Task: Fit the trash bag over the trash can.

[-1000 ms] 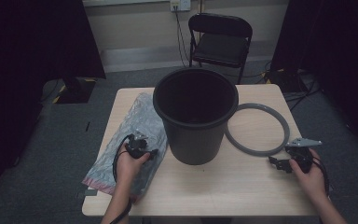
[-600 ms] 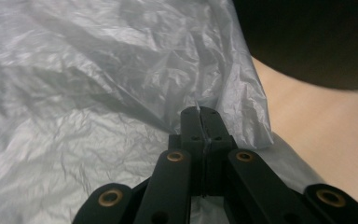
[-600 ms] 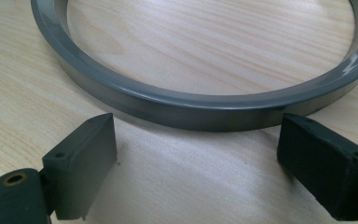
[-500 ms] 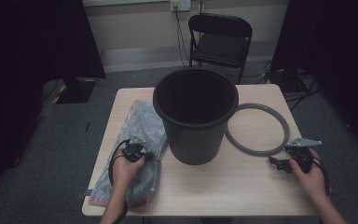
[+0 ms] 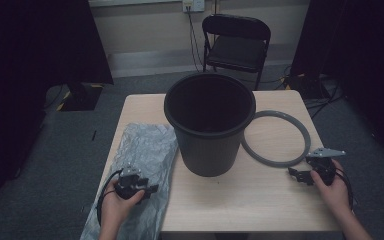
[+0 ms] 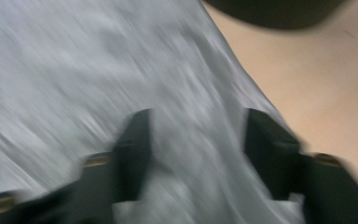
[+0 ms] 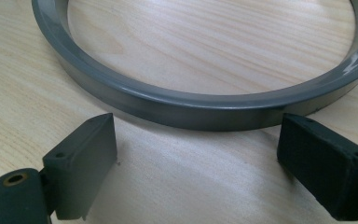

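A black bucket (image 5: 210,135) stands upright at the table's middle, with a grey ring (image 5: 275,162) lying flat to its right. A crumpled grey plastic bag (image 5: 145,150) lies to its left. My left gripper (image 5: 147,189) hovers over the bag's near part. In the left gripper view its jaws (image 6: 196,126) stand apart and have just been opening. The blurred bag (image 6: 74,70) spreads under them, and nothing is pinched. My right gripper (image 5: 295,175) rests near the ring's front edge. It is open (image 7: 196,135), with the ring (image 7: 191,105) just beyond its tips.
The wooden table (image 5: 240,200) has bare space in front of the bucket. The bag hangs over the near left edge. A black folding chair (image 5: 235,45) stands behind the table. The bucket's base (image 6: 270,7) shows at the top of the left gripper view.
My left hand has drawn back toward the near edge, and the bag has slid that way and lies longer. The right hand has stayed still.
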A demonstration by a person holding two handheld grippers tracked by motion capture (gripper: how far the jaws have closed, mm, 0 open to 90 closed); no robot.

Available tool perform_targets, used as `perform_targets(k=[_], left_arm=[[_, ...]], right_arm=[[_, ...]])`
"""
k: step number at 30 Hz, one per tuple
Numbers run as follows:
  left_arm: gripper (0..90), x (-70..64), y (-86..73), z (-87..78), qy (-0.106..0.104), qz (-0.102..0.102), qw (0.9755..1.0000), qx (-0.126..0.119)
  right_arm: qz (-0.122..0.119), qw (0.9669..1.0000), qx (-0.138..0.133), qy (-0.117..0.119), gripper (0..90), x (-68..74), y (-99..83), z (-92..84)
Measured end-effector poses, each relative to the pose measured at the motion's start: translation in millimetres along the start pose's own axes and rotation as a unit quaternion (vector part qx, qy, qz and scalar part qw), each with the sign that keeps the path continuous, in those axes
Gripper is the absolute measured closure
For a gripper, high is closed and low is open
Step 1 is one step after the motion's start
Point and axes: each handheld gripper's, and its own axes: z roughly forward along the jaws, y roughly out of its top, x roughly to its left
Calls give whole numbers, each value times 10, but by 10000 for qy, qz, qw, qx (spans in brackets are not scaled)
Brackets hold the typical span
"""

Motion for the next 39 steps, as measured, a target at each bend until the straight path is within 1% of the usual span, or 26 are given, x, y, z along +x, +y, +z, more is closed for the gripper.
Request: perform_targets(k=[1,2,4,5,6,8,9,11,14,16,17,18,20,22,23,25,28,29,30,31,32,33,34,36,37,39], left_arm=[[313,54,91,31,216,64,9996,-197],[239,93,168,61,319,75,9991,-282],[231,172,330,145,376,28,9985,-400],[222,211,408,206,398,76,9983,-426],[210,249,477,271,451,91,9982,-386],[205,309,569,399,488,-17,9984,-291],[204,343,614,490,454,-105,9987,-203],[204,370,662,617,516,-116,9986,-3],[204,355,697,747,488,-195,9985,161],[197,328,690,816,513,-98,9980,363],[189,318,681,848,563,10,9973,471],[188,298,663,877,572,26,9974,433],[140,268,639,893,641,195,9969,408],[97,238,629,906,600,299,9963,529],[63,204,633,934,559,180,9969,533],[58,219,666,929,665,296,9953,646],[59,203,682,947,648,150,9955,670],[60,213,688,941,716,212,9948,690],[67,213,687,941,686,158,9952,673],[96,223,688,924,739,195,9954,583],[189,228,682,892,665,234,9963,493],[385,219,670,861,548,240,9974,391],[582,208,652,873,601,139,9979,181],[589,212,621,867,531,199,9984,69],[636,231,616,842,478,412,9979,158],[716,218,597,836,382,423,9983,117]], right_arm=[[1,10000,0,2,112,0,0,0],[1,10000,0,4,112,0,0,0],[0,10000,0,3,112,0,0,0],[0,10000,0,3,112,0,0,0],[0,10000,0,5,112,-1,0,0],[-1,10000,-1,15,113,-2,-1,0],[-2,10000,-2,18,113,-3,-1,-1],[-3,10000,-2,26,113,-4,-1,-1],[-8,10000,-3,31,113,-5,-2,-2],[-11,10000,-3,37,113,-7,-2,-2],[-11,10000,-2,40,113,-7,-3,-3],[-13,10000,-2,41,113,-7,-3,-3],[-14,10000,-2,43,113,-8,-3,-3],[-15,10000,-2,42,113,-7,-3,-3],[-15,10000,-2,42,113,-7,-3,-3],[-15,10000,-2,42,113,-7,-3,-3],[-18,10000,-3,44,113,-7,-4,-5],[-25,10000,-1,49,113,-8,-5,-6],[-24,10000,-1,48,113,-8,-6,-6],[-26,10000,-2,49,113,-8,-6,-7],[-26,10000,-2,48,113,-8,-6,-7],[-25,10000,-1,49,113,-8,-6,-7],[-28,10000,-2,49,113,-8,-6,-7],[-25,10000,-2,49,113,-8,-6,-7],[-25,10000,-1,49,113,-8,-6,-7],[-25,10000,-2,49,113,-8,-6,-7]])
